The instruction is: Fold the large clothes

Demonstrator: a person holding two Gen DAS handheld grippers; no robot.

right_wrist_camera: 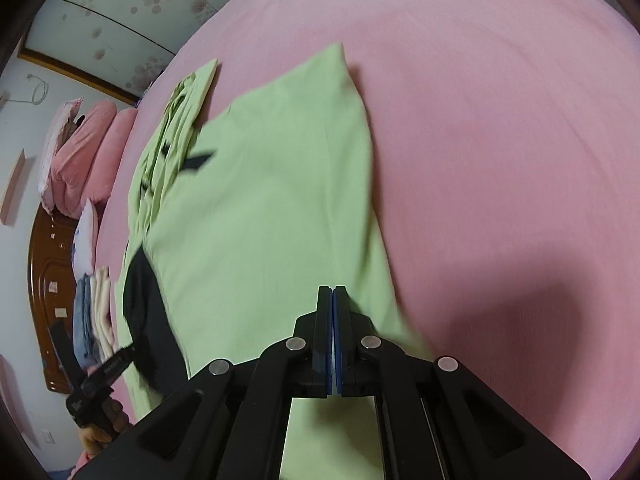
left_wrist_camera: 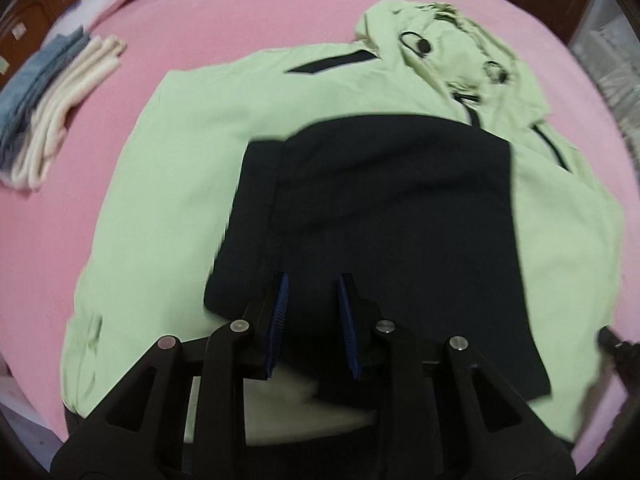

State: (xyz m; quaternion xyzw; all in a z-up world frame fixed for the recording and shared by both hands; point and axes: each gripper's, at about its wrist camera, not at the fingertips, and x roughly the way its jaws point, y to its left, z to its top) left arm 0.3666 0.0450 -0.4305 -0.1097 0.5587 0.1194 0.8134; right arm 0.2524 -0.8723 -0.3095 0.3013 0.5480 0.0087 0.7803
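Note:
A light green hooded jacket [left_wrist_camera: 172, 184] lies spread on the pink bed [left_wrist_camera: 280, 12], its hood [left_wrist_camera: 448, 48] at the far end. A dark navy part of it [left_wrist_camera: 392, 208] is folded over the middle. My left gripper [left_wrist_camera: 314, 300] is at the near edge of this navy part, its blue pads a little apart with the dark cloth between them. The right wrist view shows that gripper [right_wrist_camera: 120, 354] touching the navy cloth [right_wrist_camera: 148, 312]. My right gripper [right_wrist_camera: 333, 304] is shut above the jacket's [right_wrist_camera: 272, 208] near green edge, no cloth visible between its pads.
A stack of folded blue and cream clothes [left_wrist_camera: 52, 112] [right_wrist_camera: 94, 312] sits on the bed to the jacket's left. Pink pillows [right_wrist_camera: 80, 160] lean against a wooden headboard [right_wrist_camera: 48, 280]. Bare pink sheet [right_wrist_camera: 500, 140] stretches to the jacket's right.

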